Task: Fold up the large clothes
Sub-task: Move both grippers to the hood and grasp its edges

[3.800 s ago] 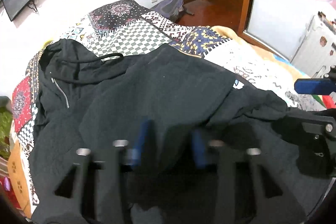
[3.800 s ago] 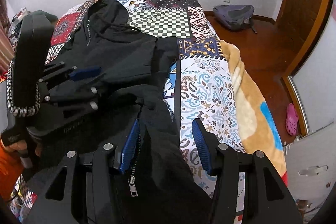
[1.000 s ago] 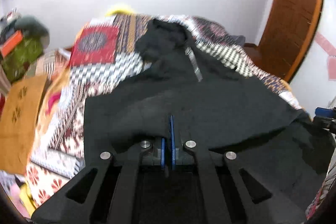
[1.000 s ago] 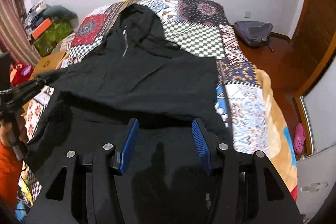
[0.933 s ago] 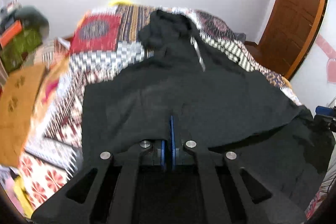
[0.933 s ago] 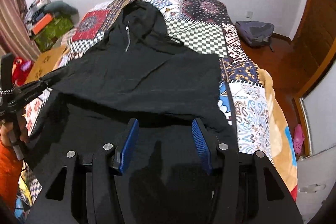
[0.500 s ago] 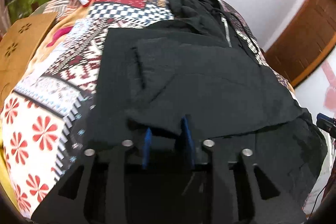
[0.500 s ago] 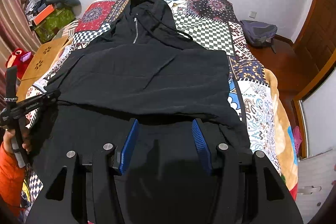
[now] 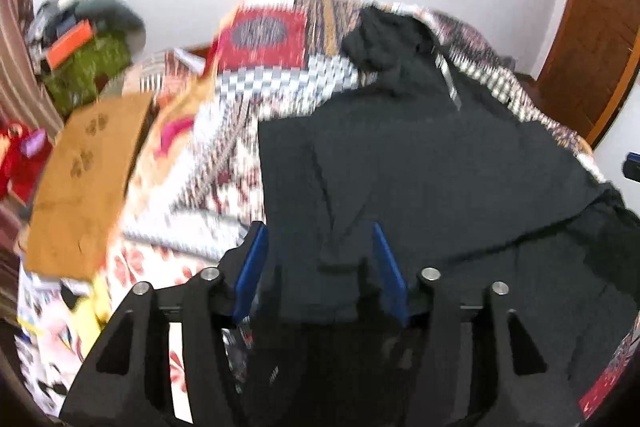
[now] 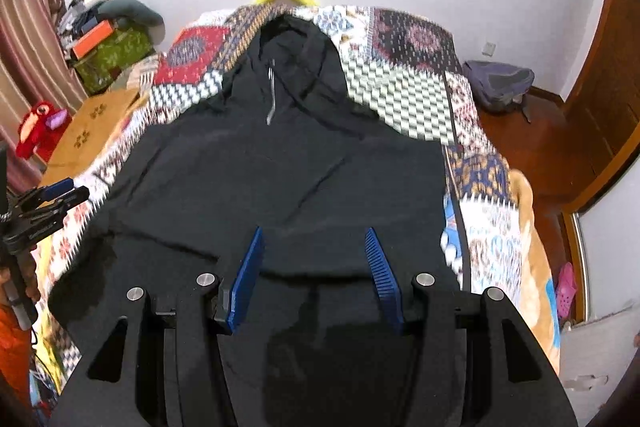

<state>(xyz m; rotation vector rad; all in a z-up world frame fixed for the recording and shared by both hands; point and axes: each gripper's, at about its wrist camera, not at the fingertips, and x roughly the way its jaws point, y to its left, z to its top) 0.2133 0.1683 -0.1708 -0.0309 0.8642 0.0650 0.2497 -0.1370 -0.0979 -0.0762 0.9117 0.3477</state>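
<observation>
left gripper (image 9: 318, 259) released hoodie (image 10: 288, 163) | right view only: backpack (image 10: 498, 85)

No lettering can be read; white print on the left claw (image 10: 60, 197) is illegible.

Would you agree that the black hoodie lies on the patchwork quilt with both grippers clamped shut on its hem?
Not quite: both grippers are open. The left gripper and right gripper hold their blue fingers apart above the hoodie on the quilt, as each wrist view shows.
</observation>
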